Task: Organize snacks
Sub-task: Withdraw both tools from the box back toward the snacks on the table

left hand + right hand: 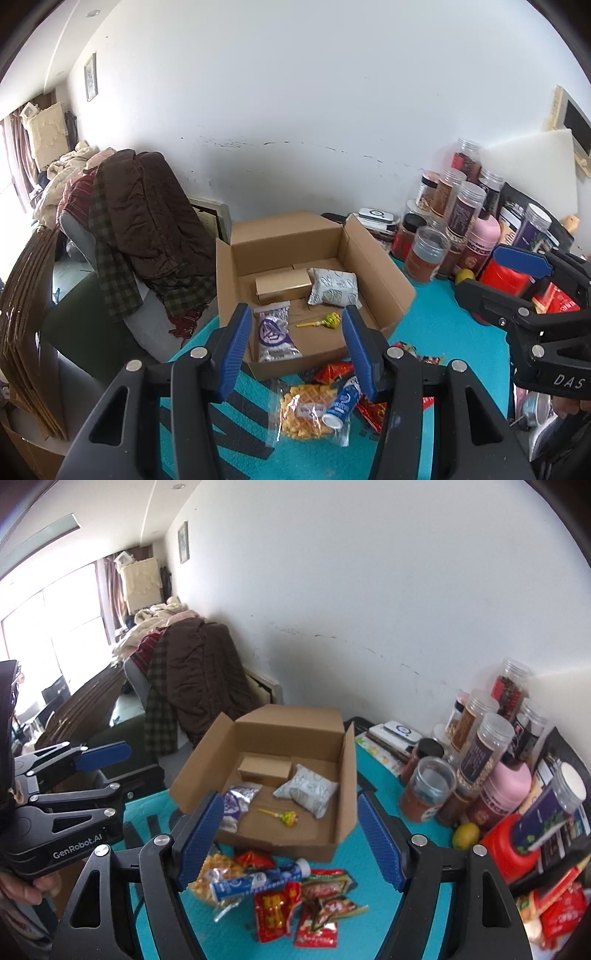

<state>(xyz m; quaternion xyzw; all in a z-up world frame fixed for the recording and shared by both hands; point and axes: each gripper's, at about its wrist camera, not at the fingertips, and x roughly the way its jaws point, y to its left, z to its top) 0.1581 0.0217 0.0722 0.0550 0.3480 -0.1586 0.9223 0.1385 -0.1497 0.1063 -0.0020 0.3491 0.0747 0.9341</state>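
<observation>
An open cardboard box (373,258) (295,720) stands on the teal table. Inside it lie a small brown carton (282,284), a white pouch (332,286), a purple-and-silver packet (273,332) and a yellow lollipop (325,321). In front of the box lie a clear bag of yellow crackers (303,413), a blue tube (258,878) and several red packets (314,904). My left gripper (295,310) hangs open above the box's near edge, holding nothing. My right gripper (290,798) is open too, above the loose snacks; it also shows at the right of the left wrist view, the right gripper (480,273).
Several lidded jars (480,746), a pink bottle (509,782), a red container (506,842) and a lemon (465,834) crowd the table's right side. A chair piled with a brown coat (147,214) stands left of the table. Flat cardboard (26,332) leans at far left.
</observation>
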